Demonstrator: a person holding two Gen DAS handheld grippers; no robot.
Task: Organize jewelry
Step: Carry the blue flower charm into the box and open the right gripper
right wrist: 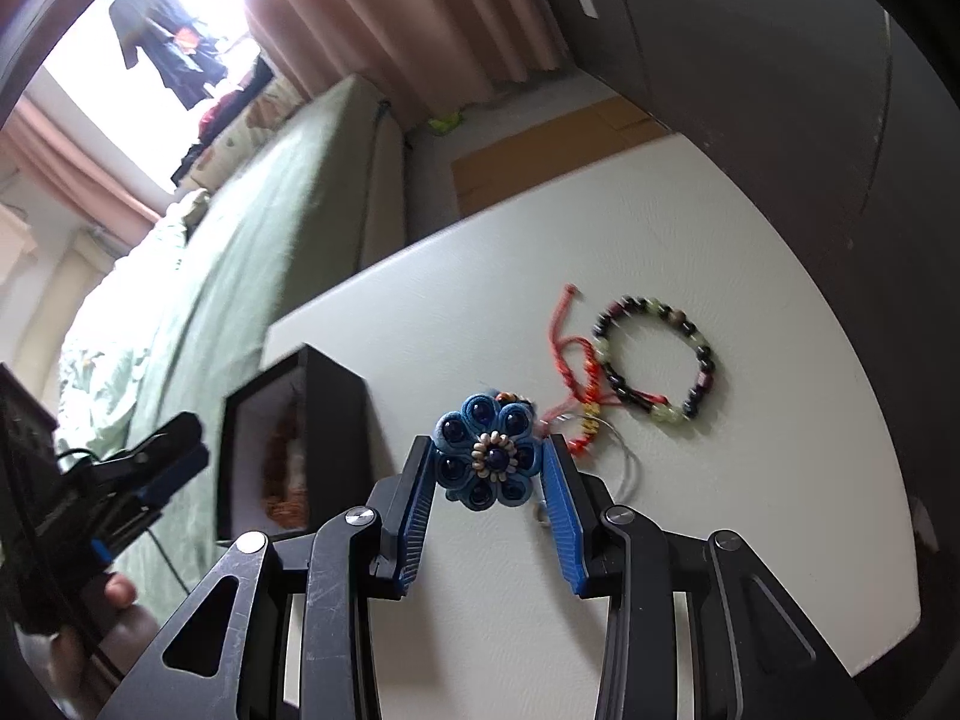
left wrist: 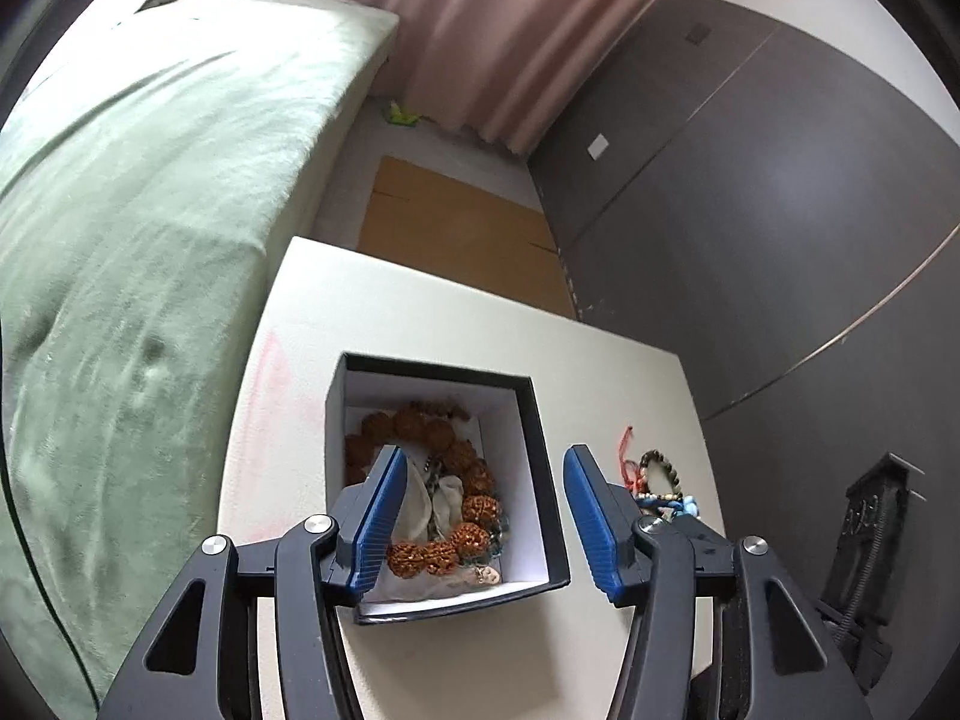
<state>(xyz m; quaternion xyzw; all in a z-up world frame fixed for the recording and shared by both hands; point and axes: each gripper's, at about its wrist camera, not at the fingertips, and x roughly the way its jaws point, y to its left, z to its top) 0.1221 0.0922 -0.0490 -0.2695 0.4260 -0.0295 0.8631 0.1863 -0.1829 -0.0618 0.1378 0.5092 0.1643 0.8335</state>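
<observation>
A black box (left wrist: 543,450) with a white lining stands on the white table (left wrist: 420,312). Inside it lie a brown bead bracelet (left wrist: 474,507) and a crumpled white pouch (left wrist: 420,501). My left gripper (left wrist: 485,453) hangs open just above the box, nothing between its pads. My right gripper (right wrist: 487,443) is shut on a blue flower ornament (right wrist: 486,459), held a little above the table (right wrist: 720,210). Right of the box (right wrist: 336,414) lie a red cord bracelet (right wrist: 576,372) and a dark-and-green bead bracelet (right wrist: 657,360). The left gripper (right wrist: 162,456) also shows at the left of the right wrist view.
A green-covered bed (left wrist: 120,240) runs along the table's left side. A dark wardrobe (left wrist: 780,180) stands to the right. Flat cardboard (left wrist: 456,228) lies on the floor beyond the table. A person's hand (right wrist: 108,600) holds the left gripper's handle.
</observation>
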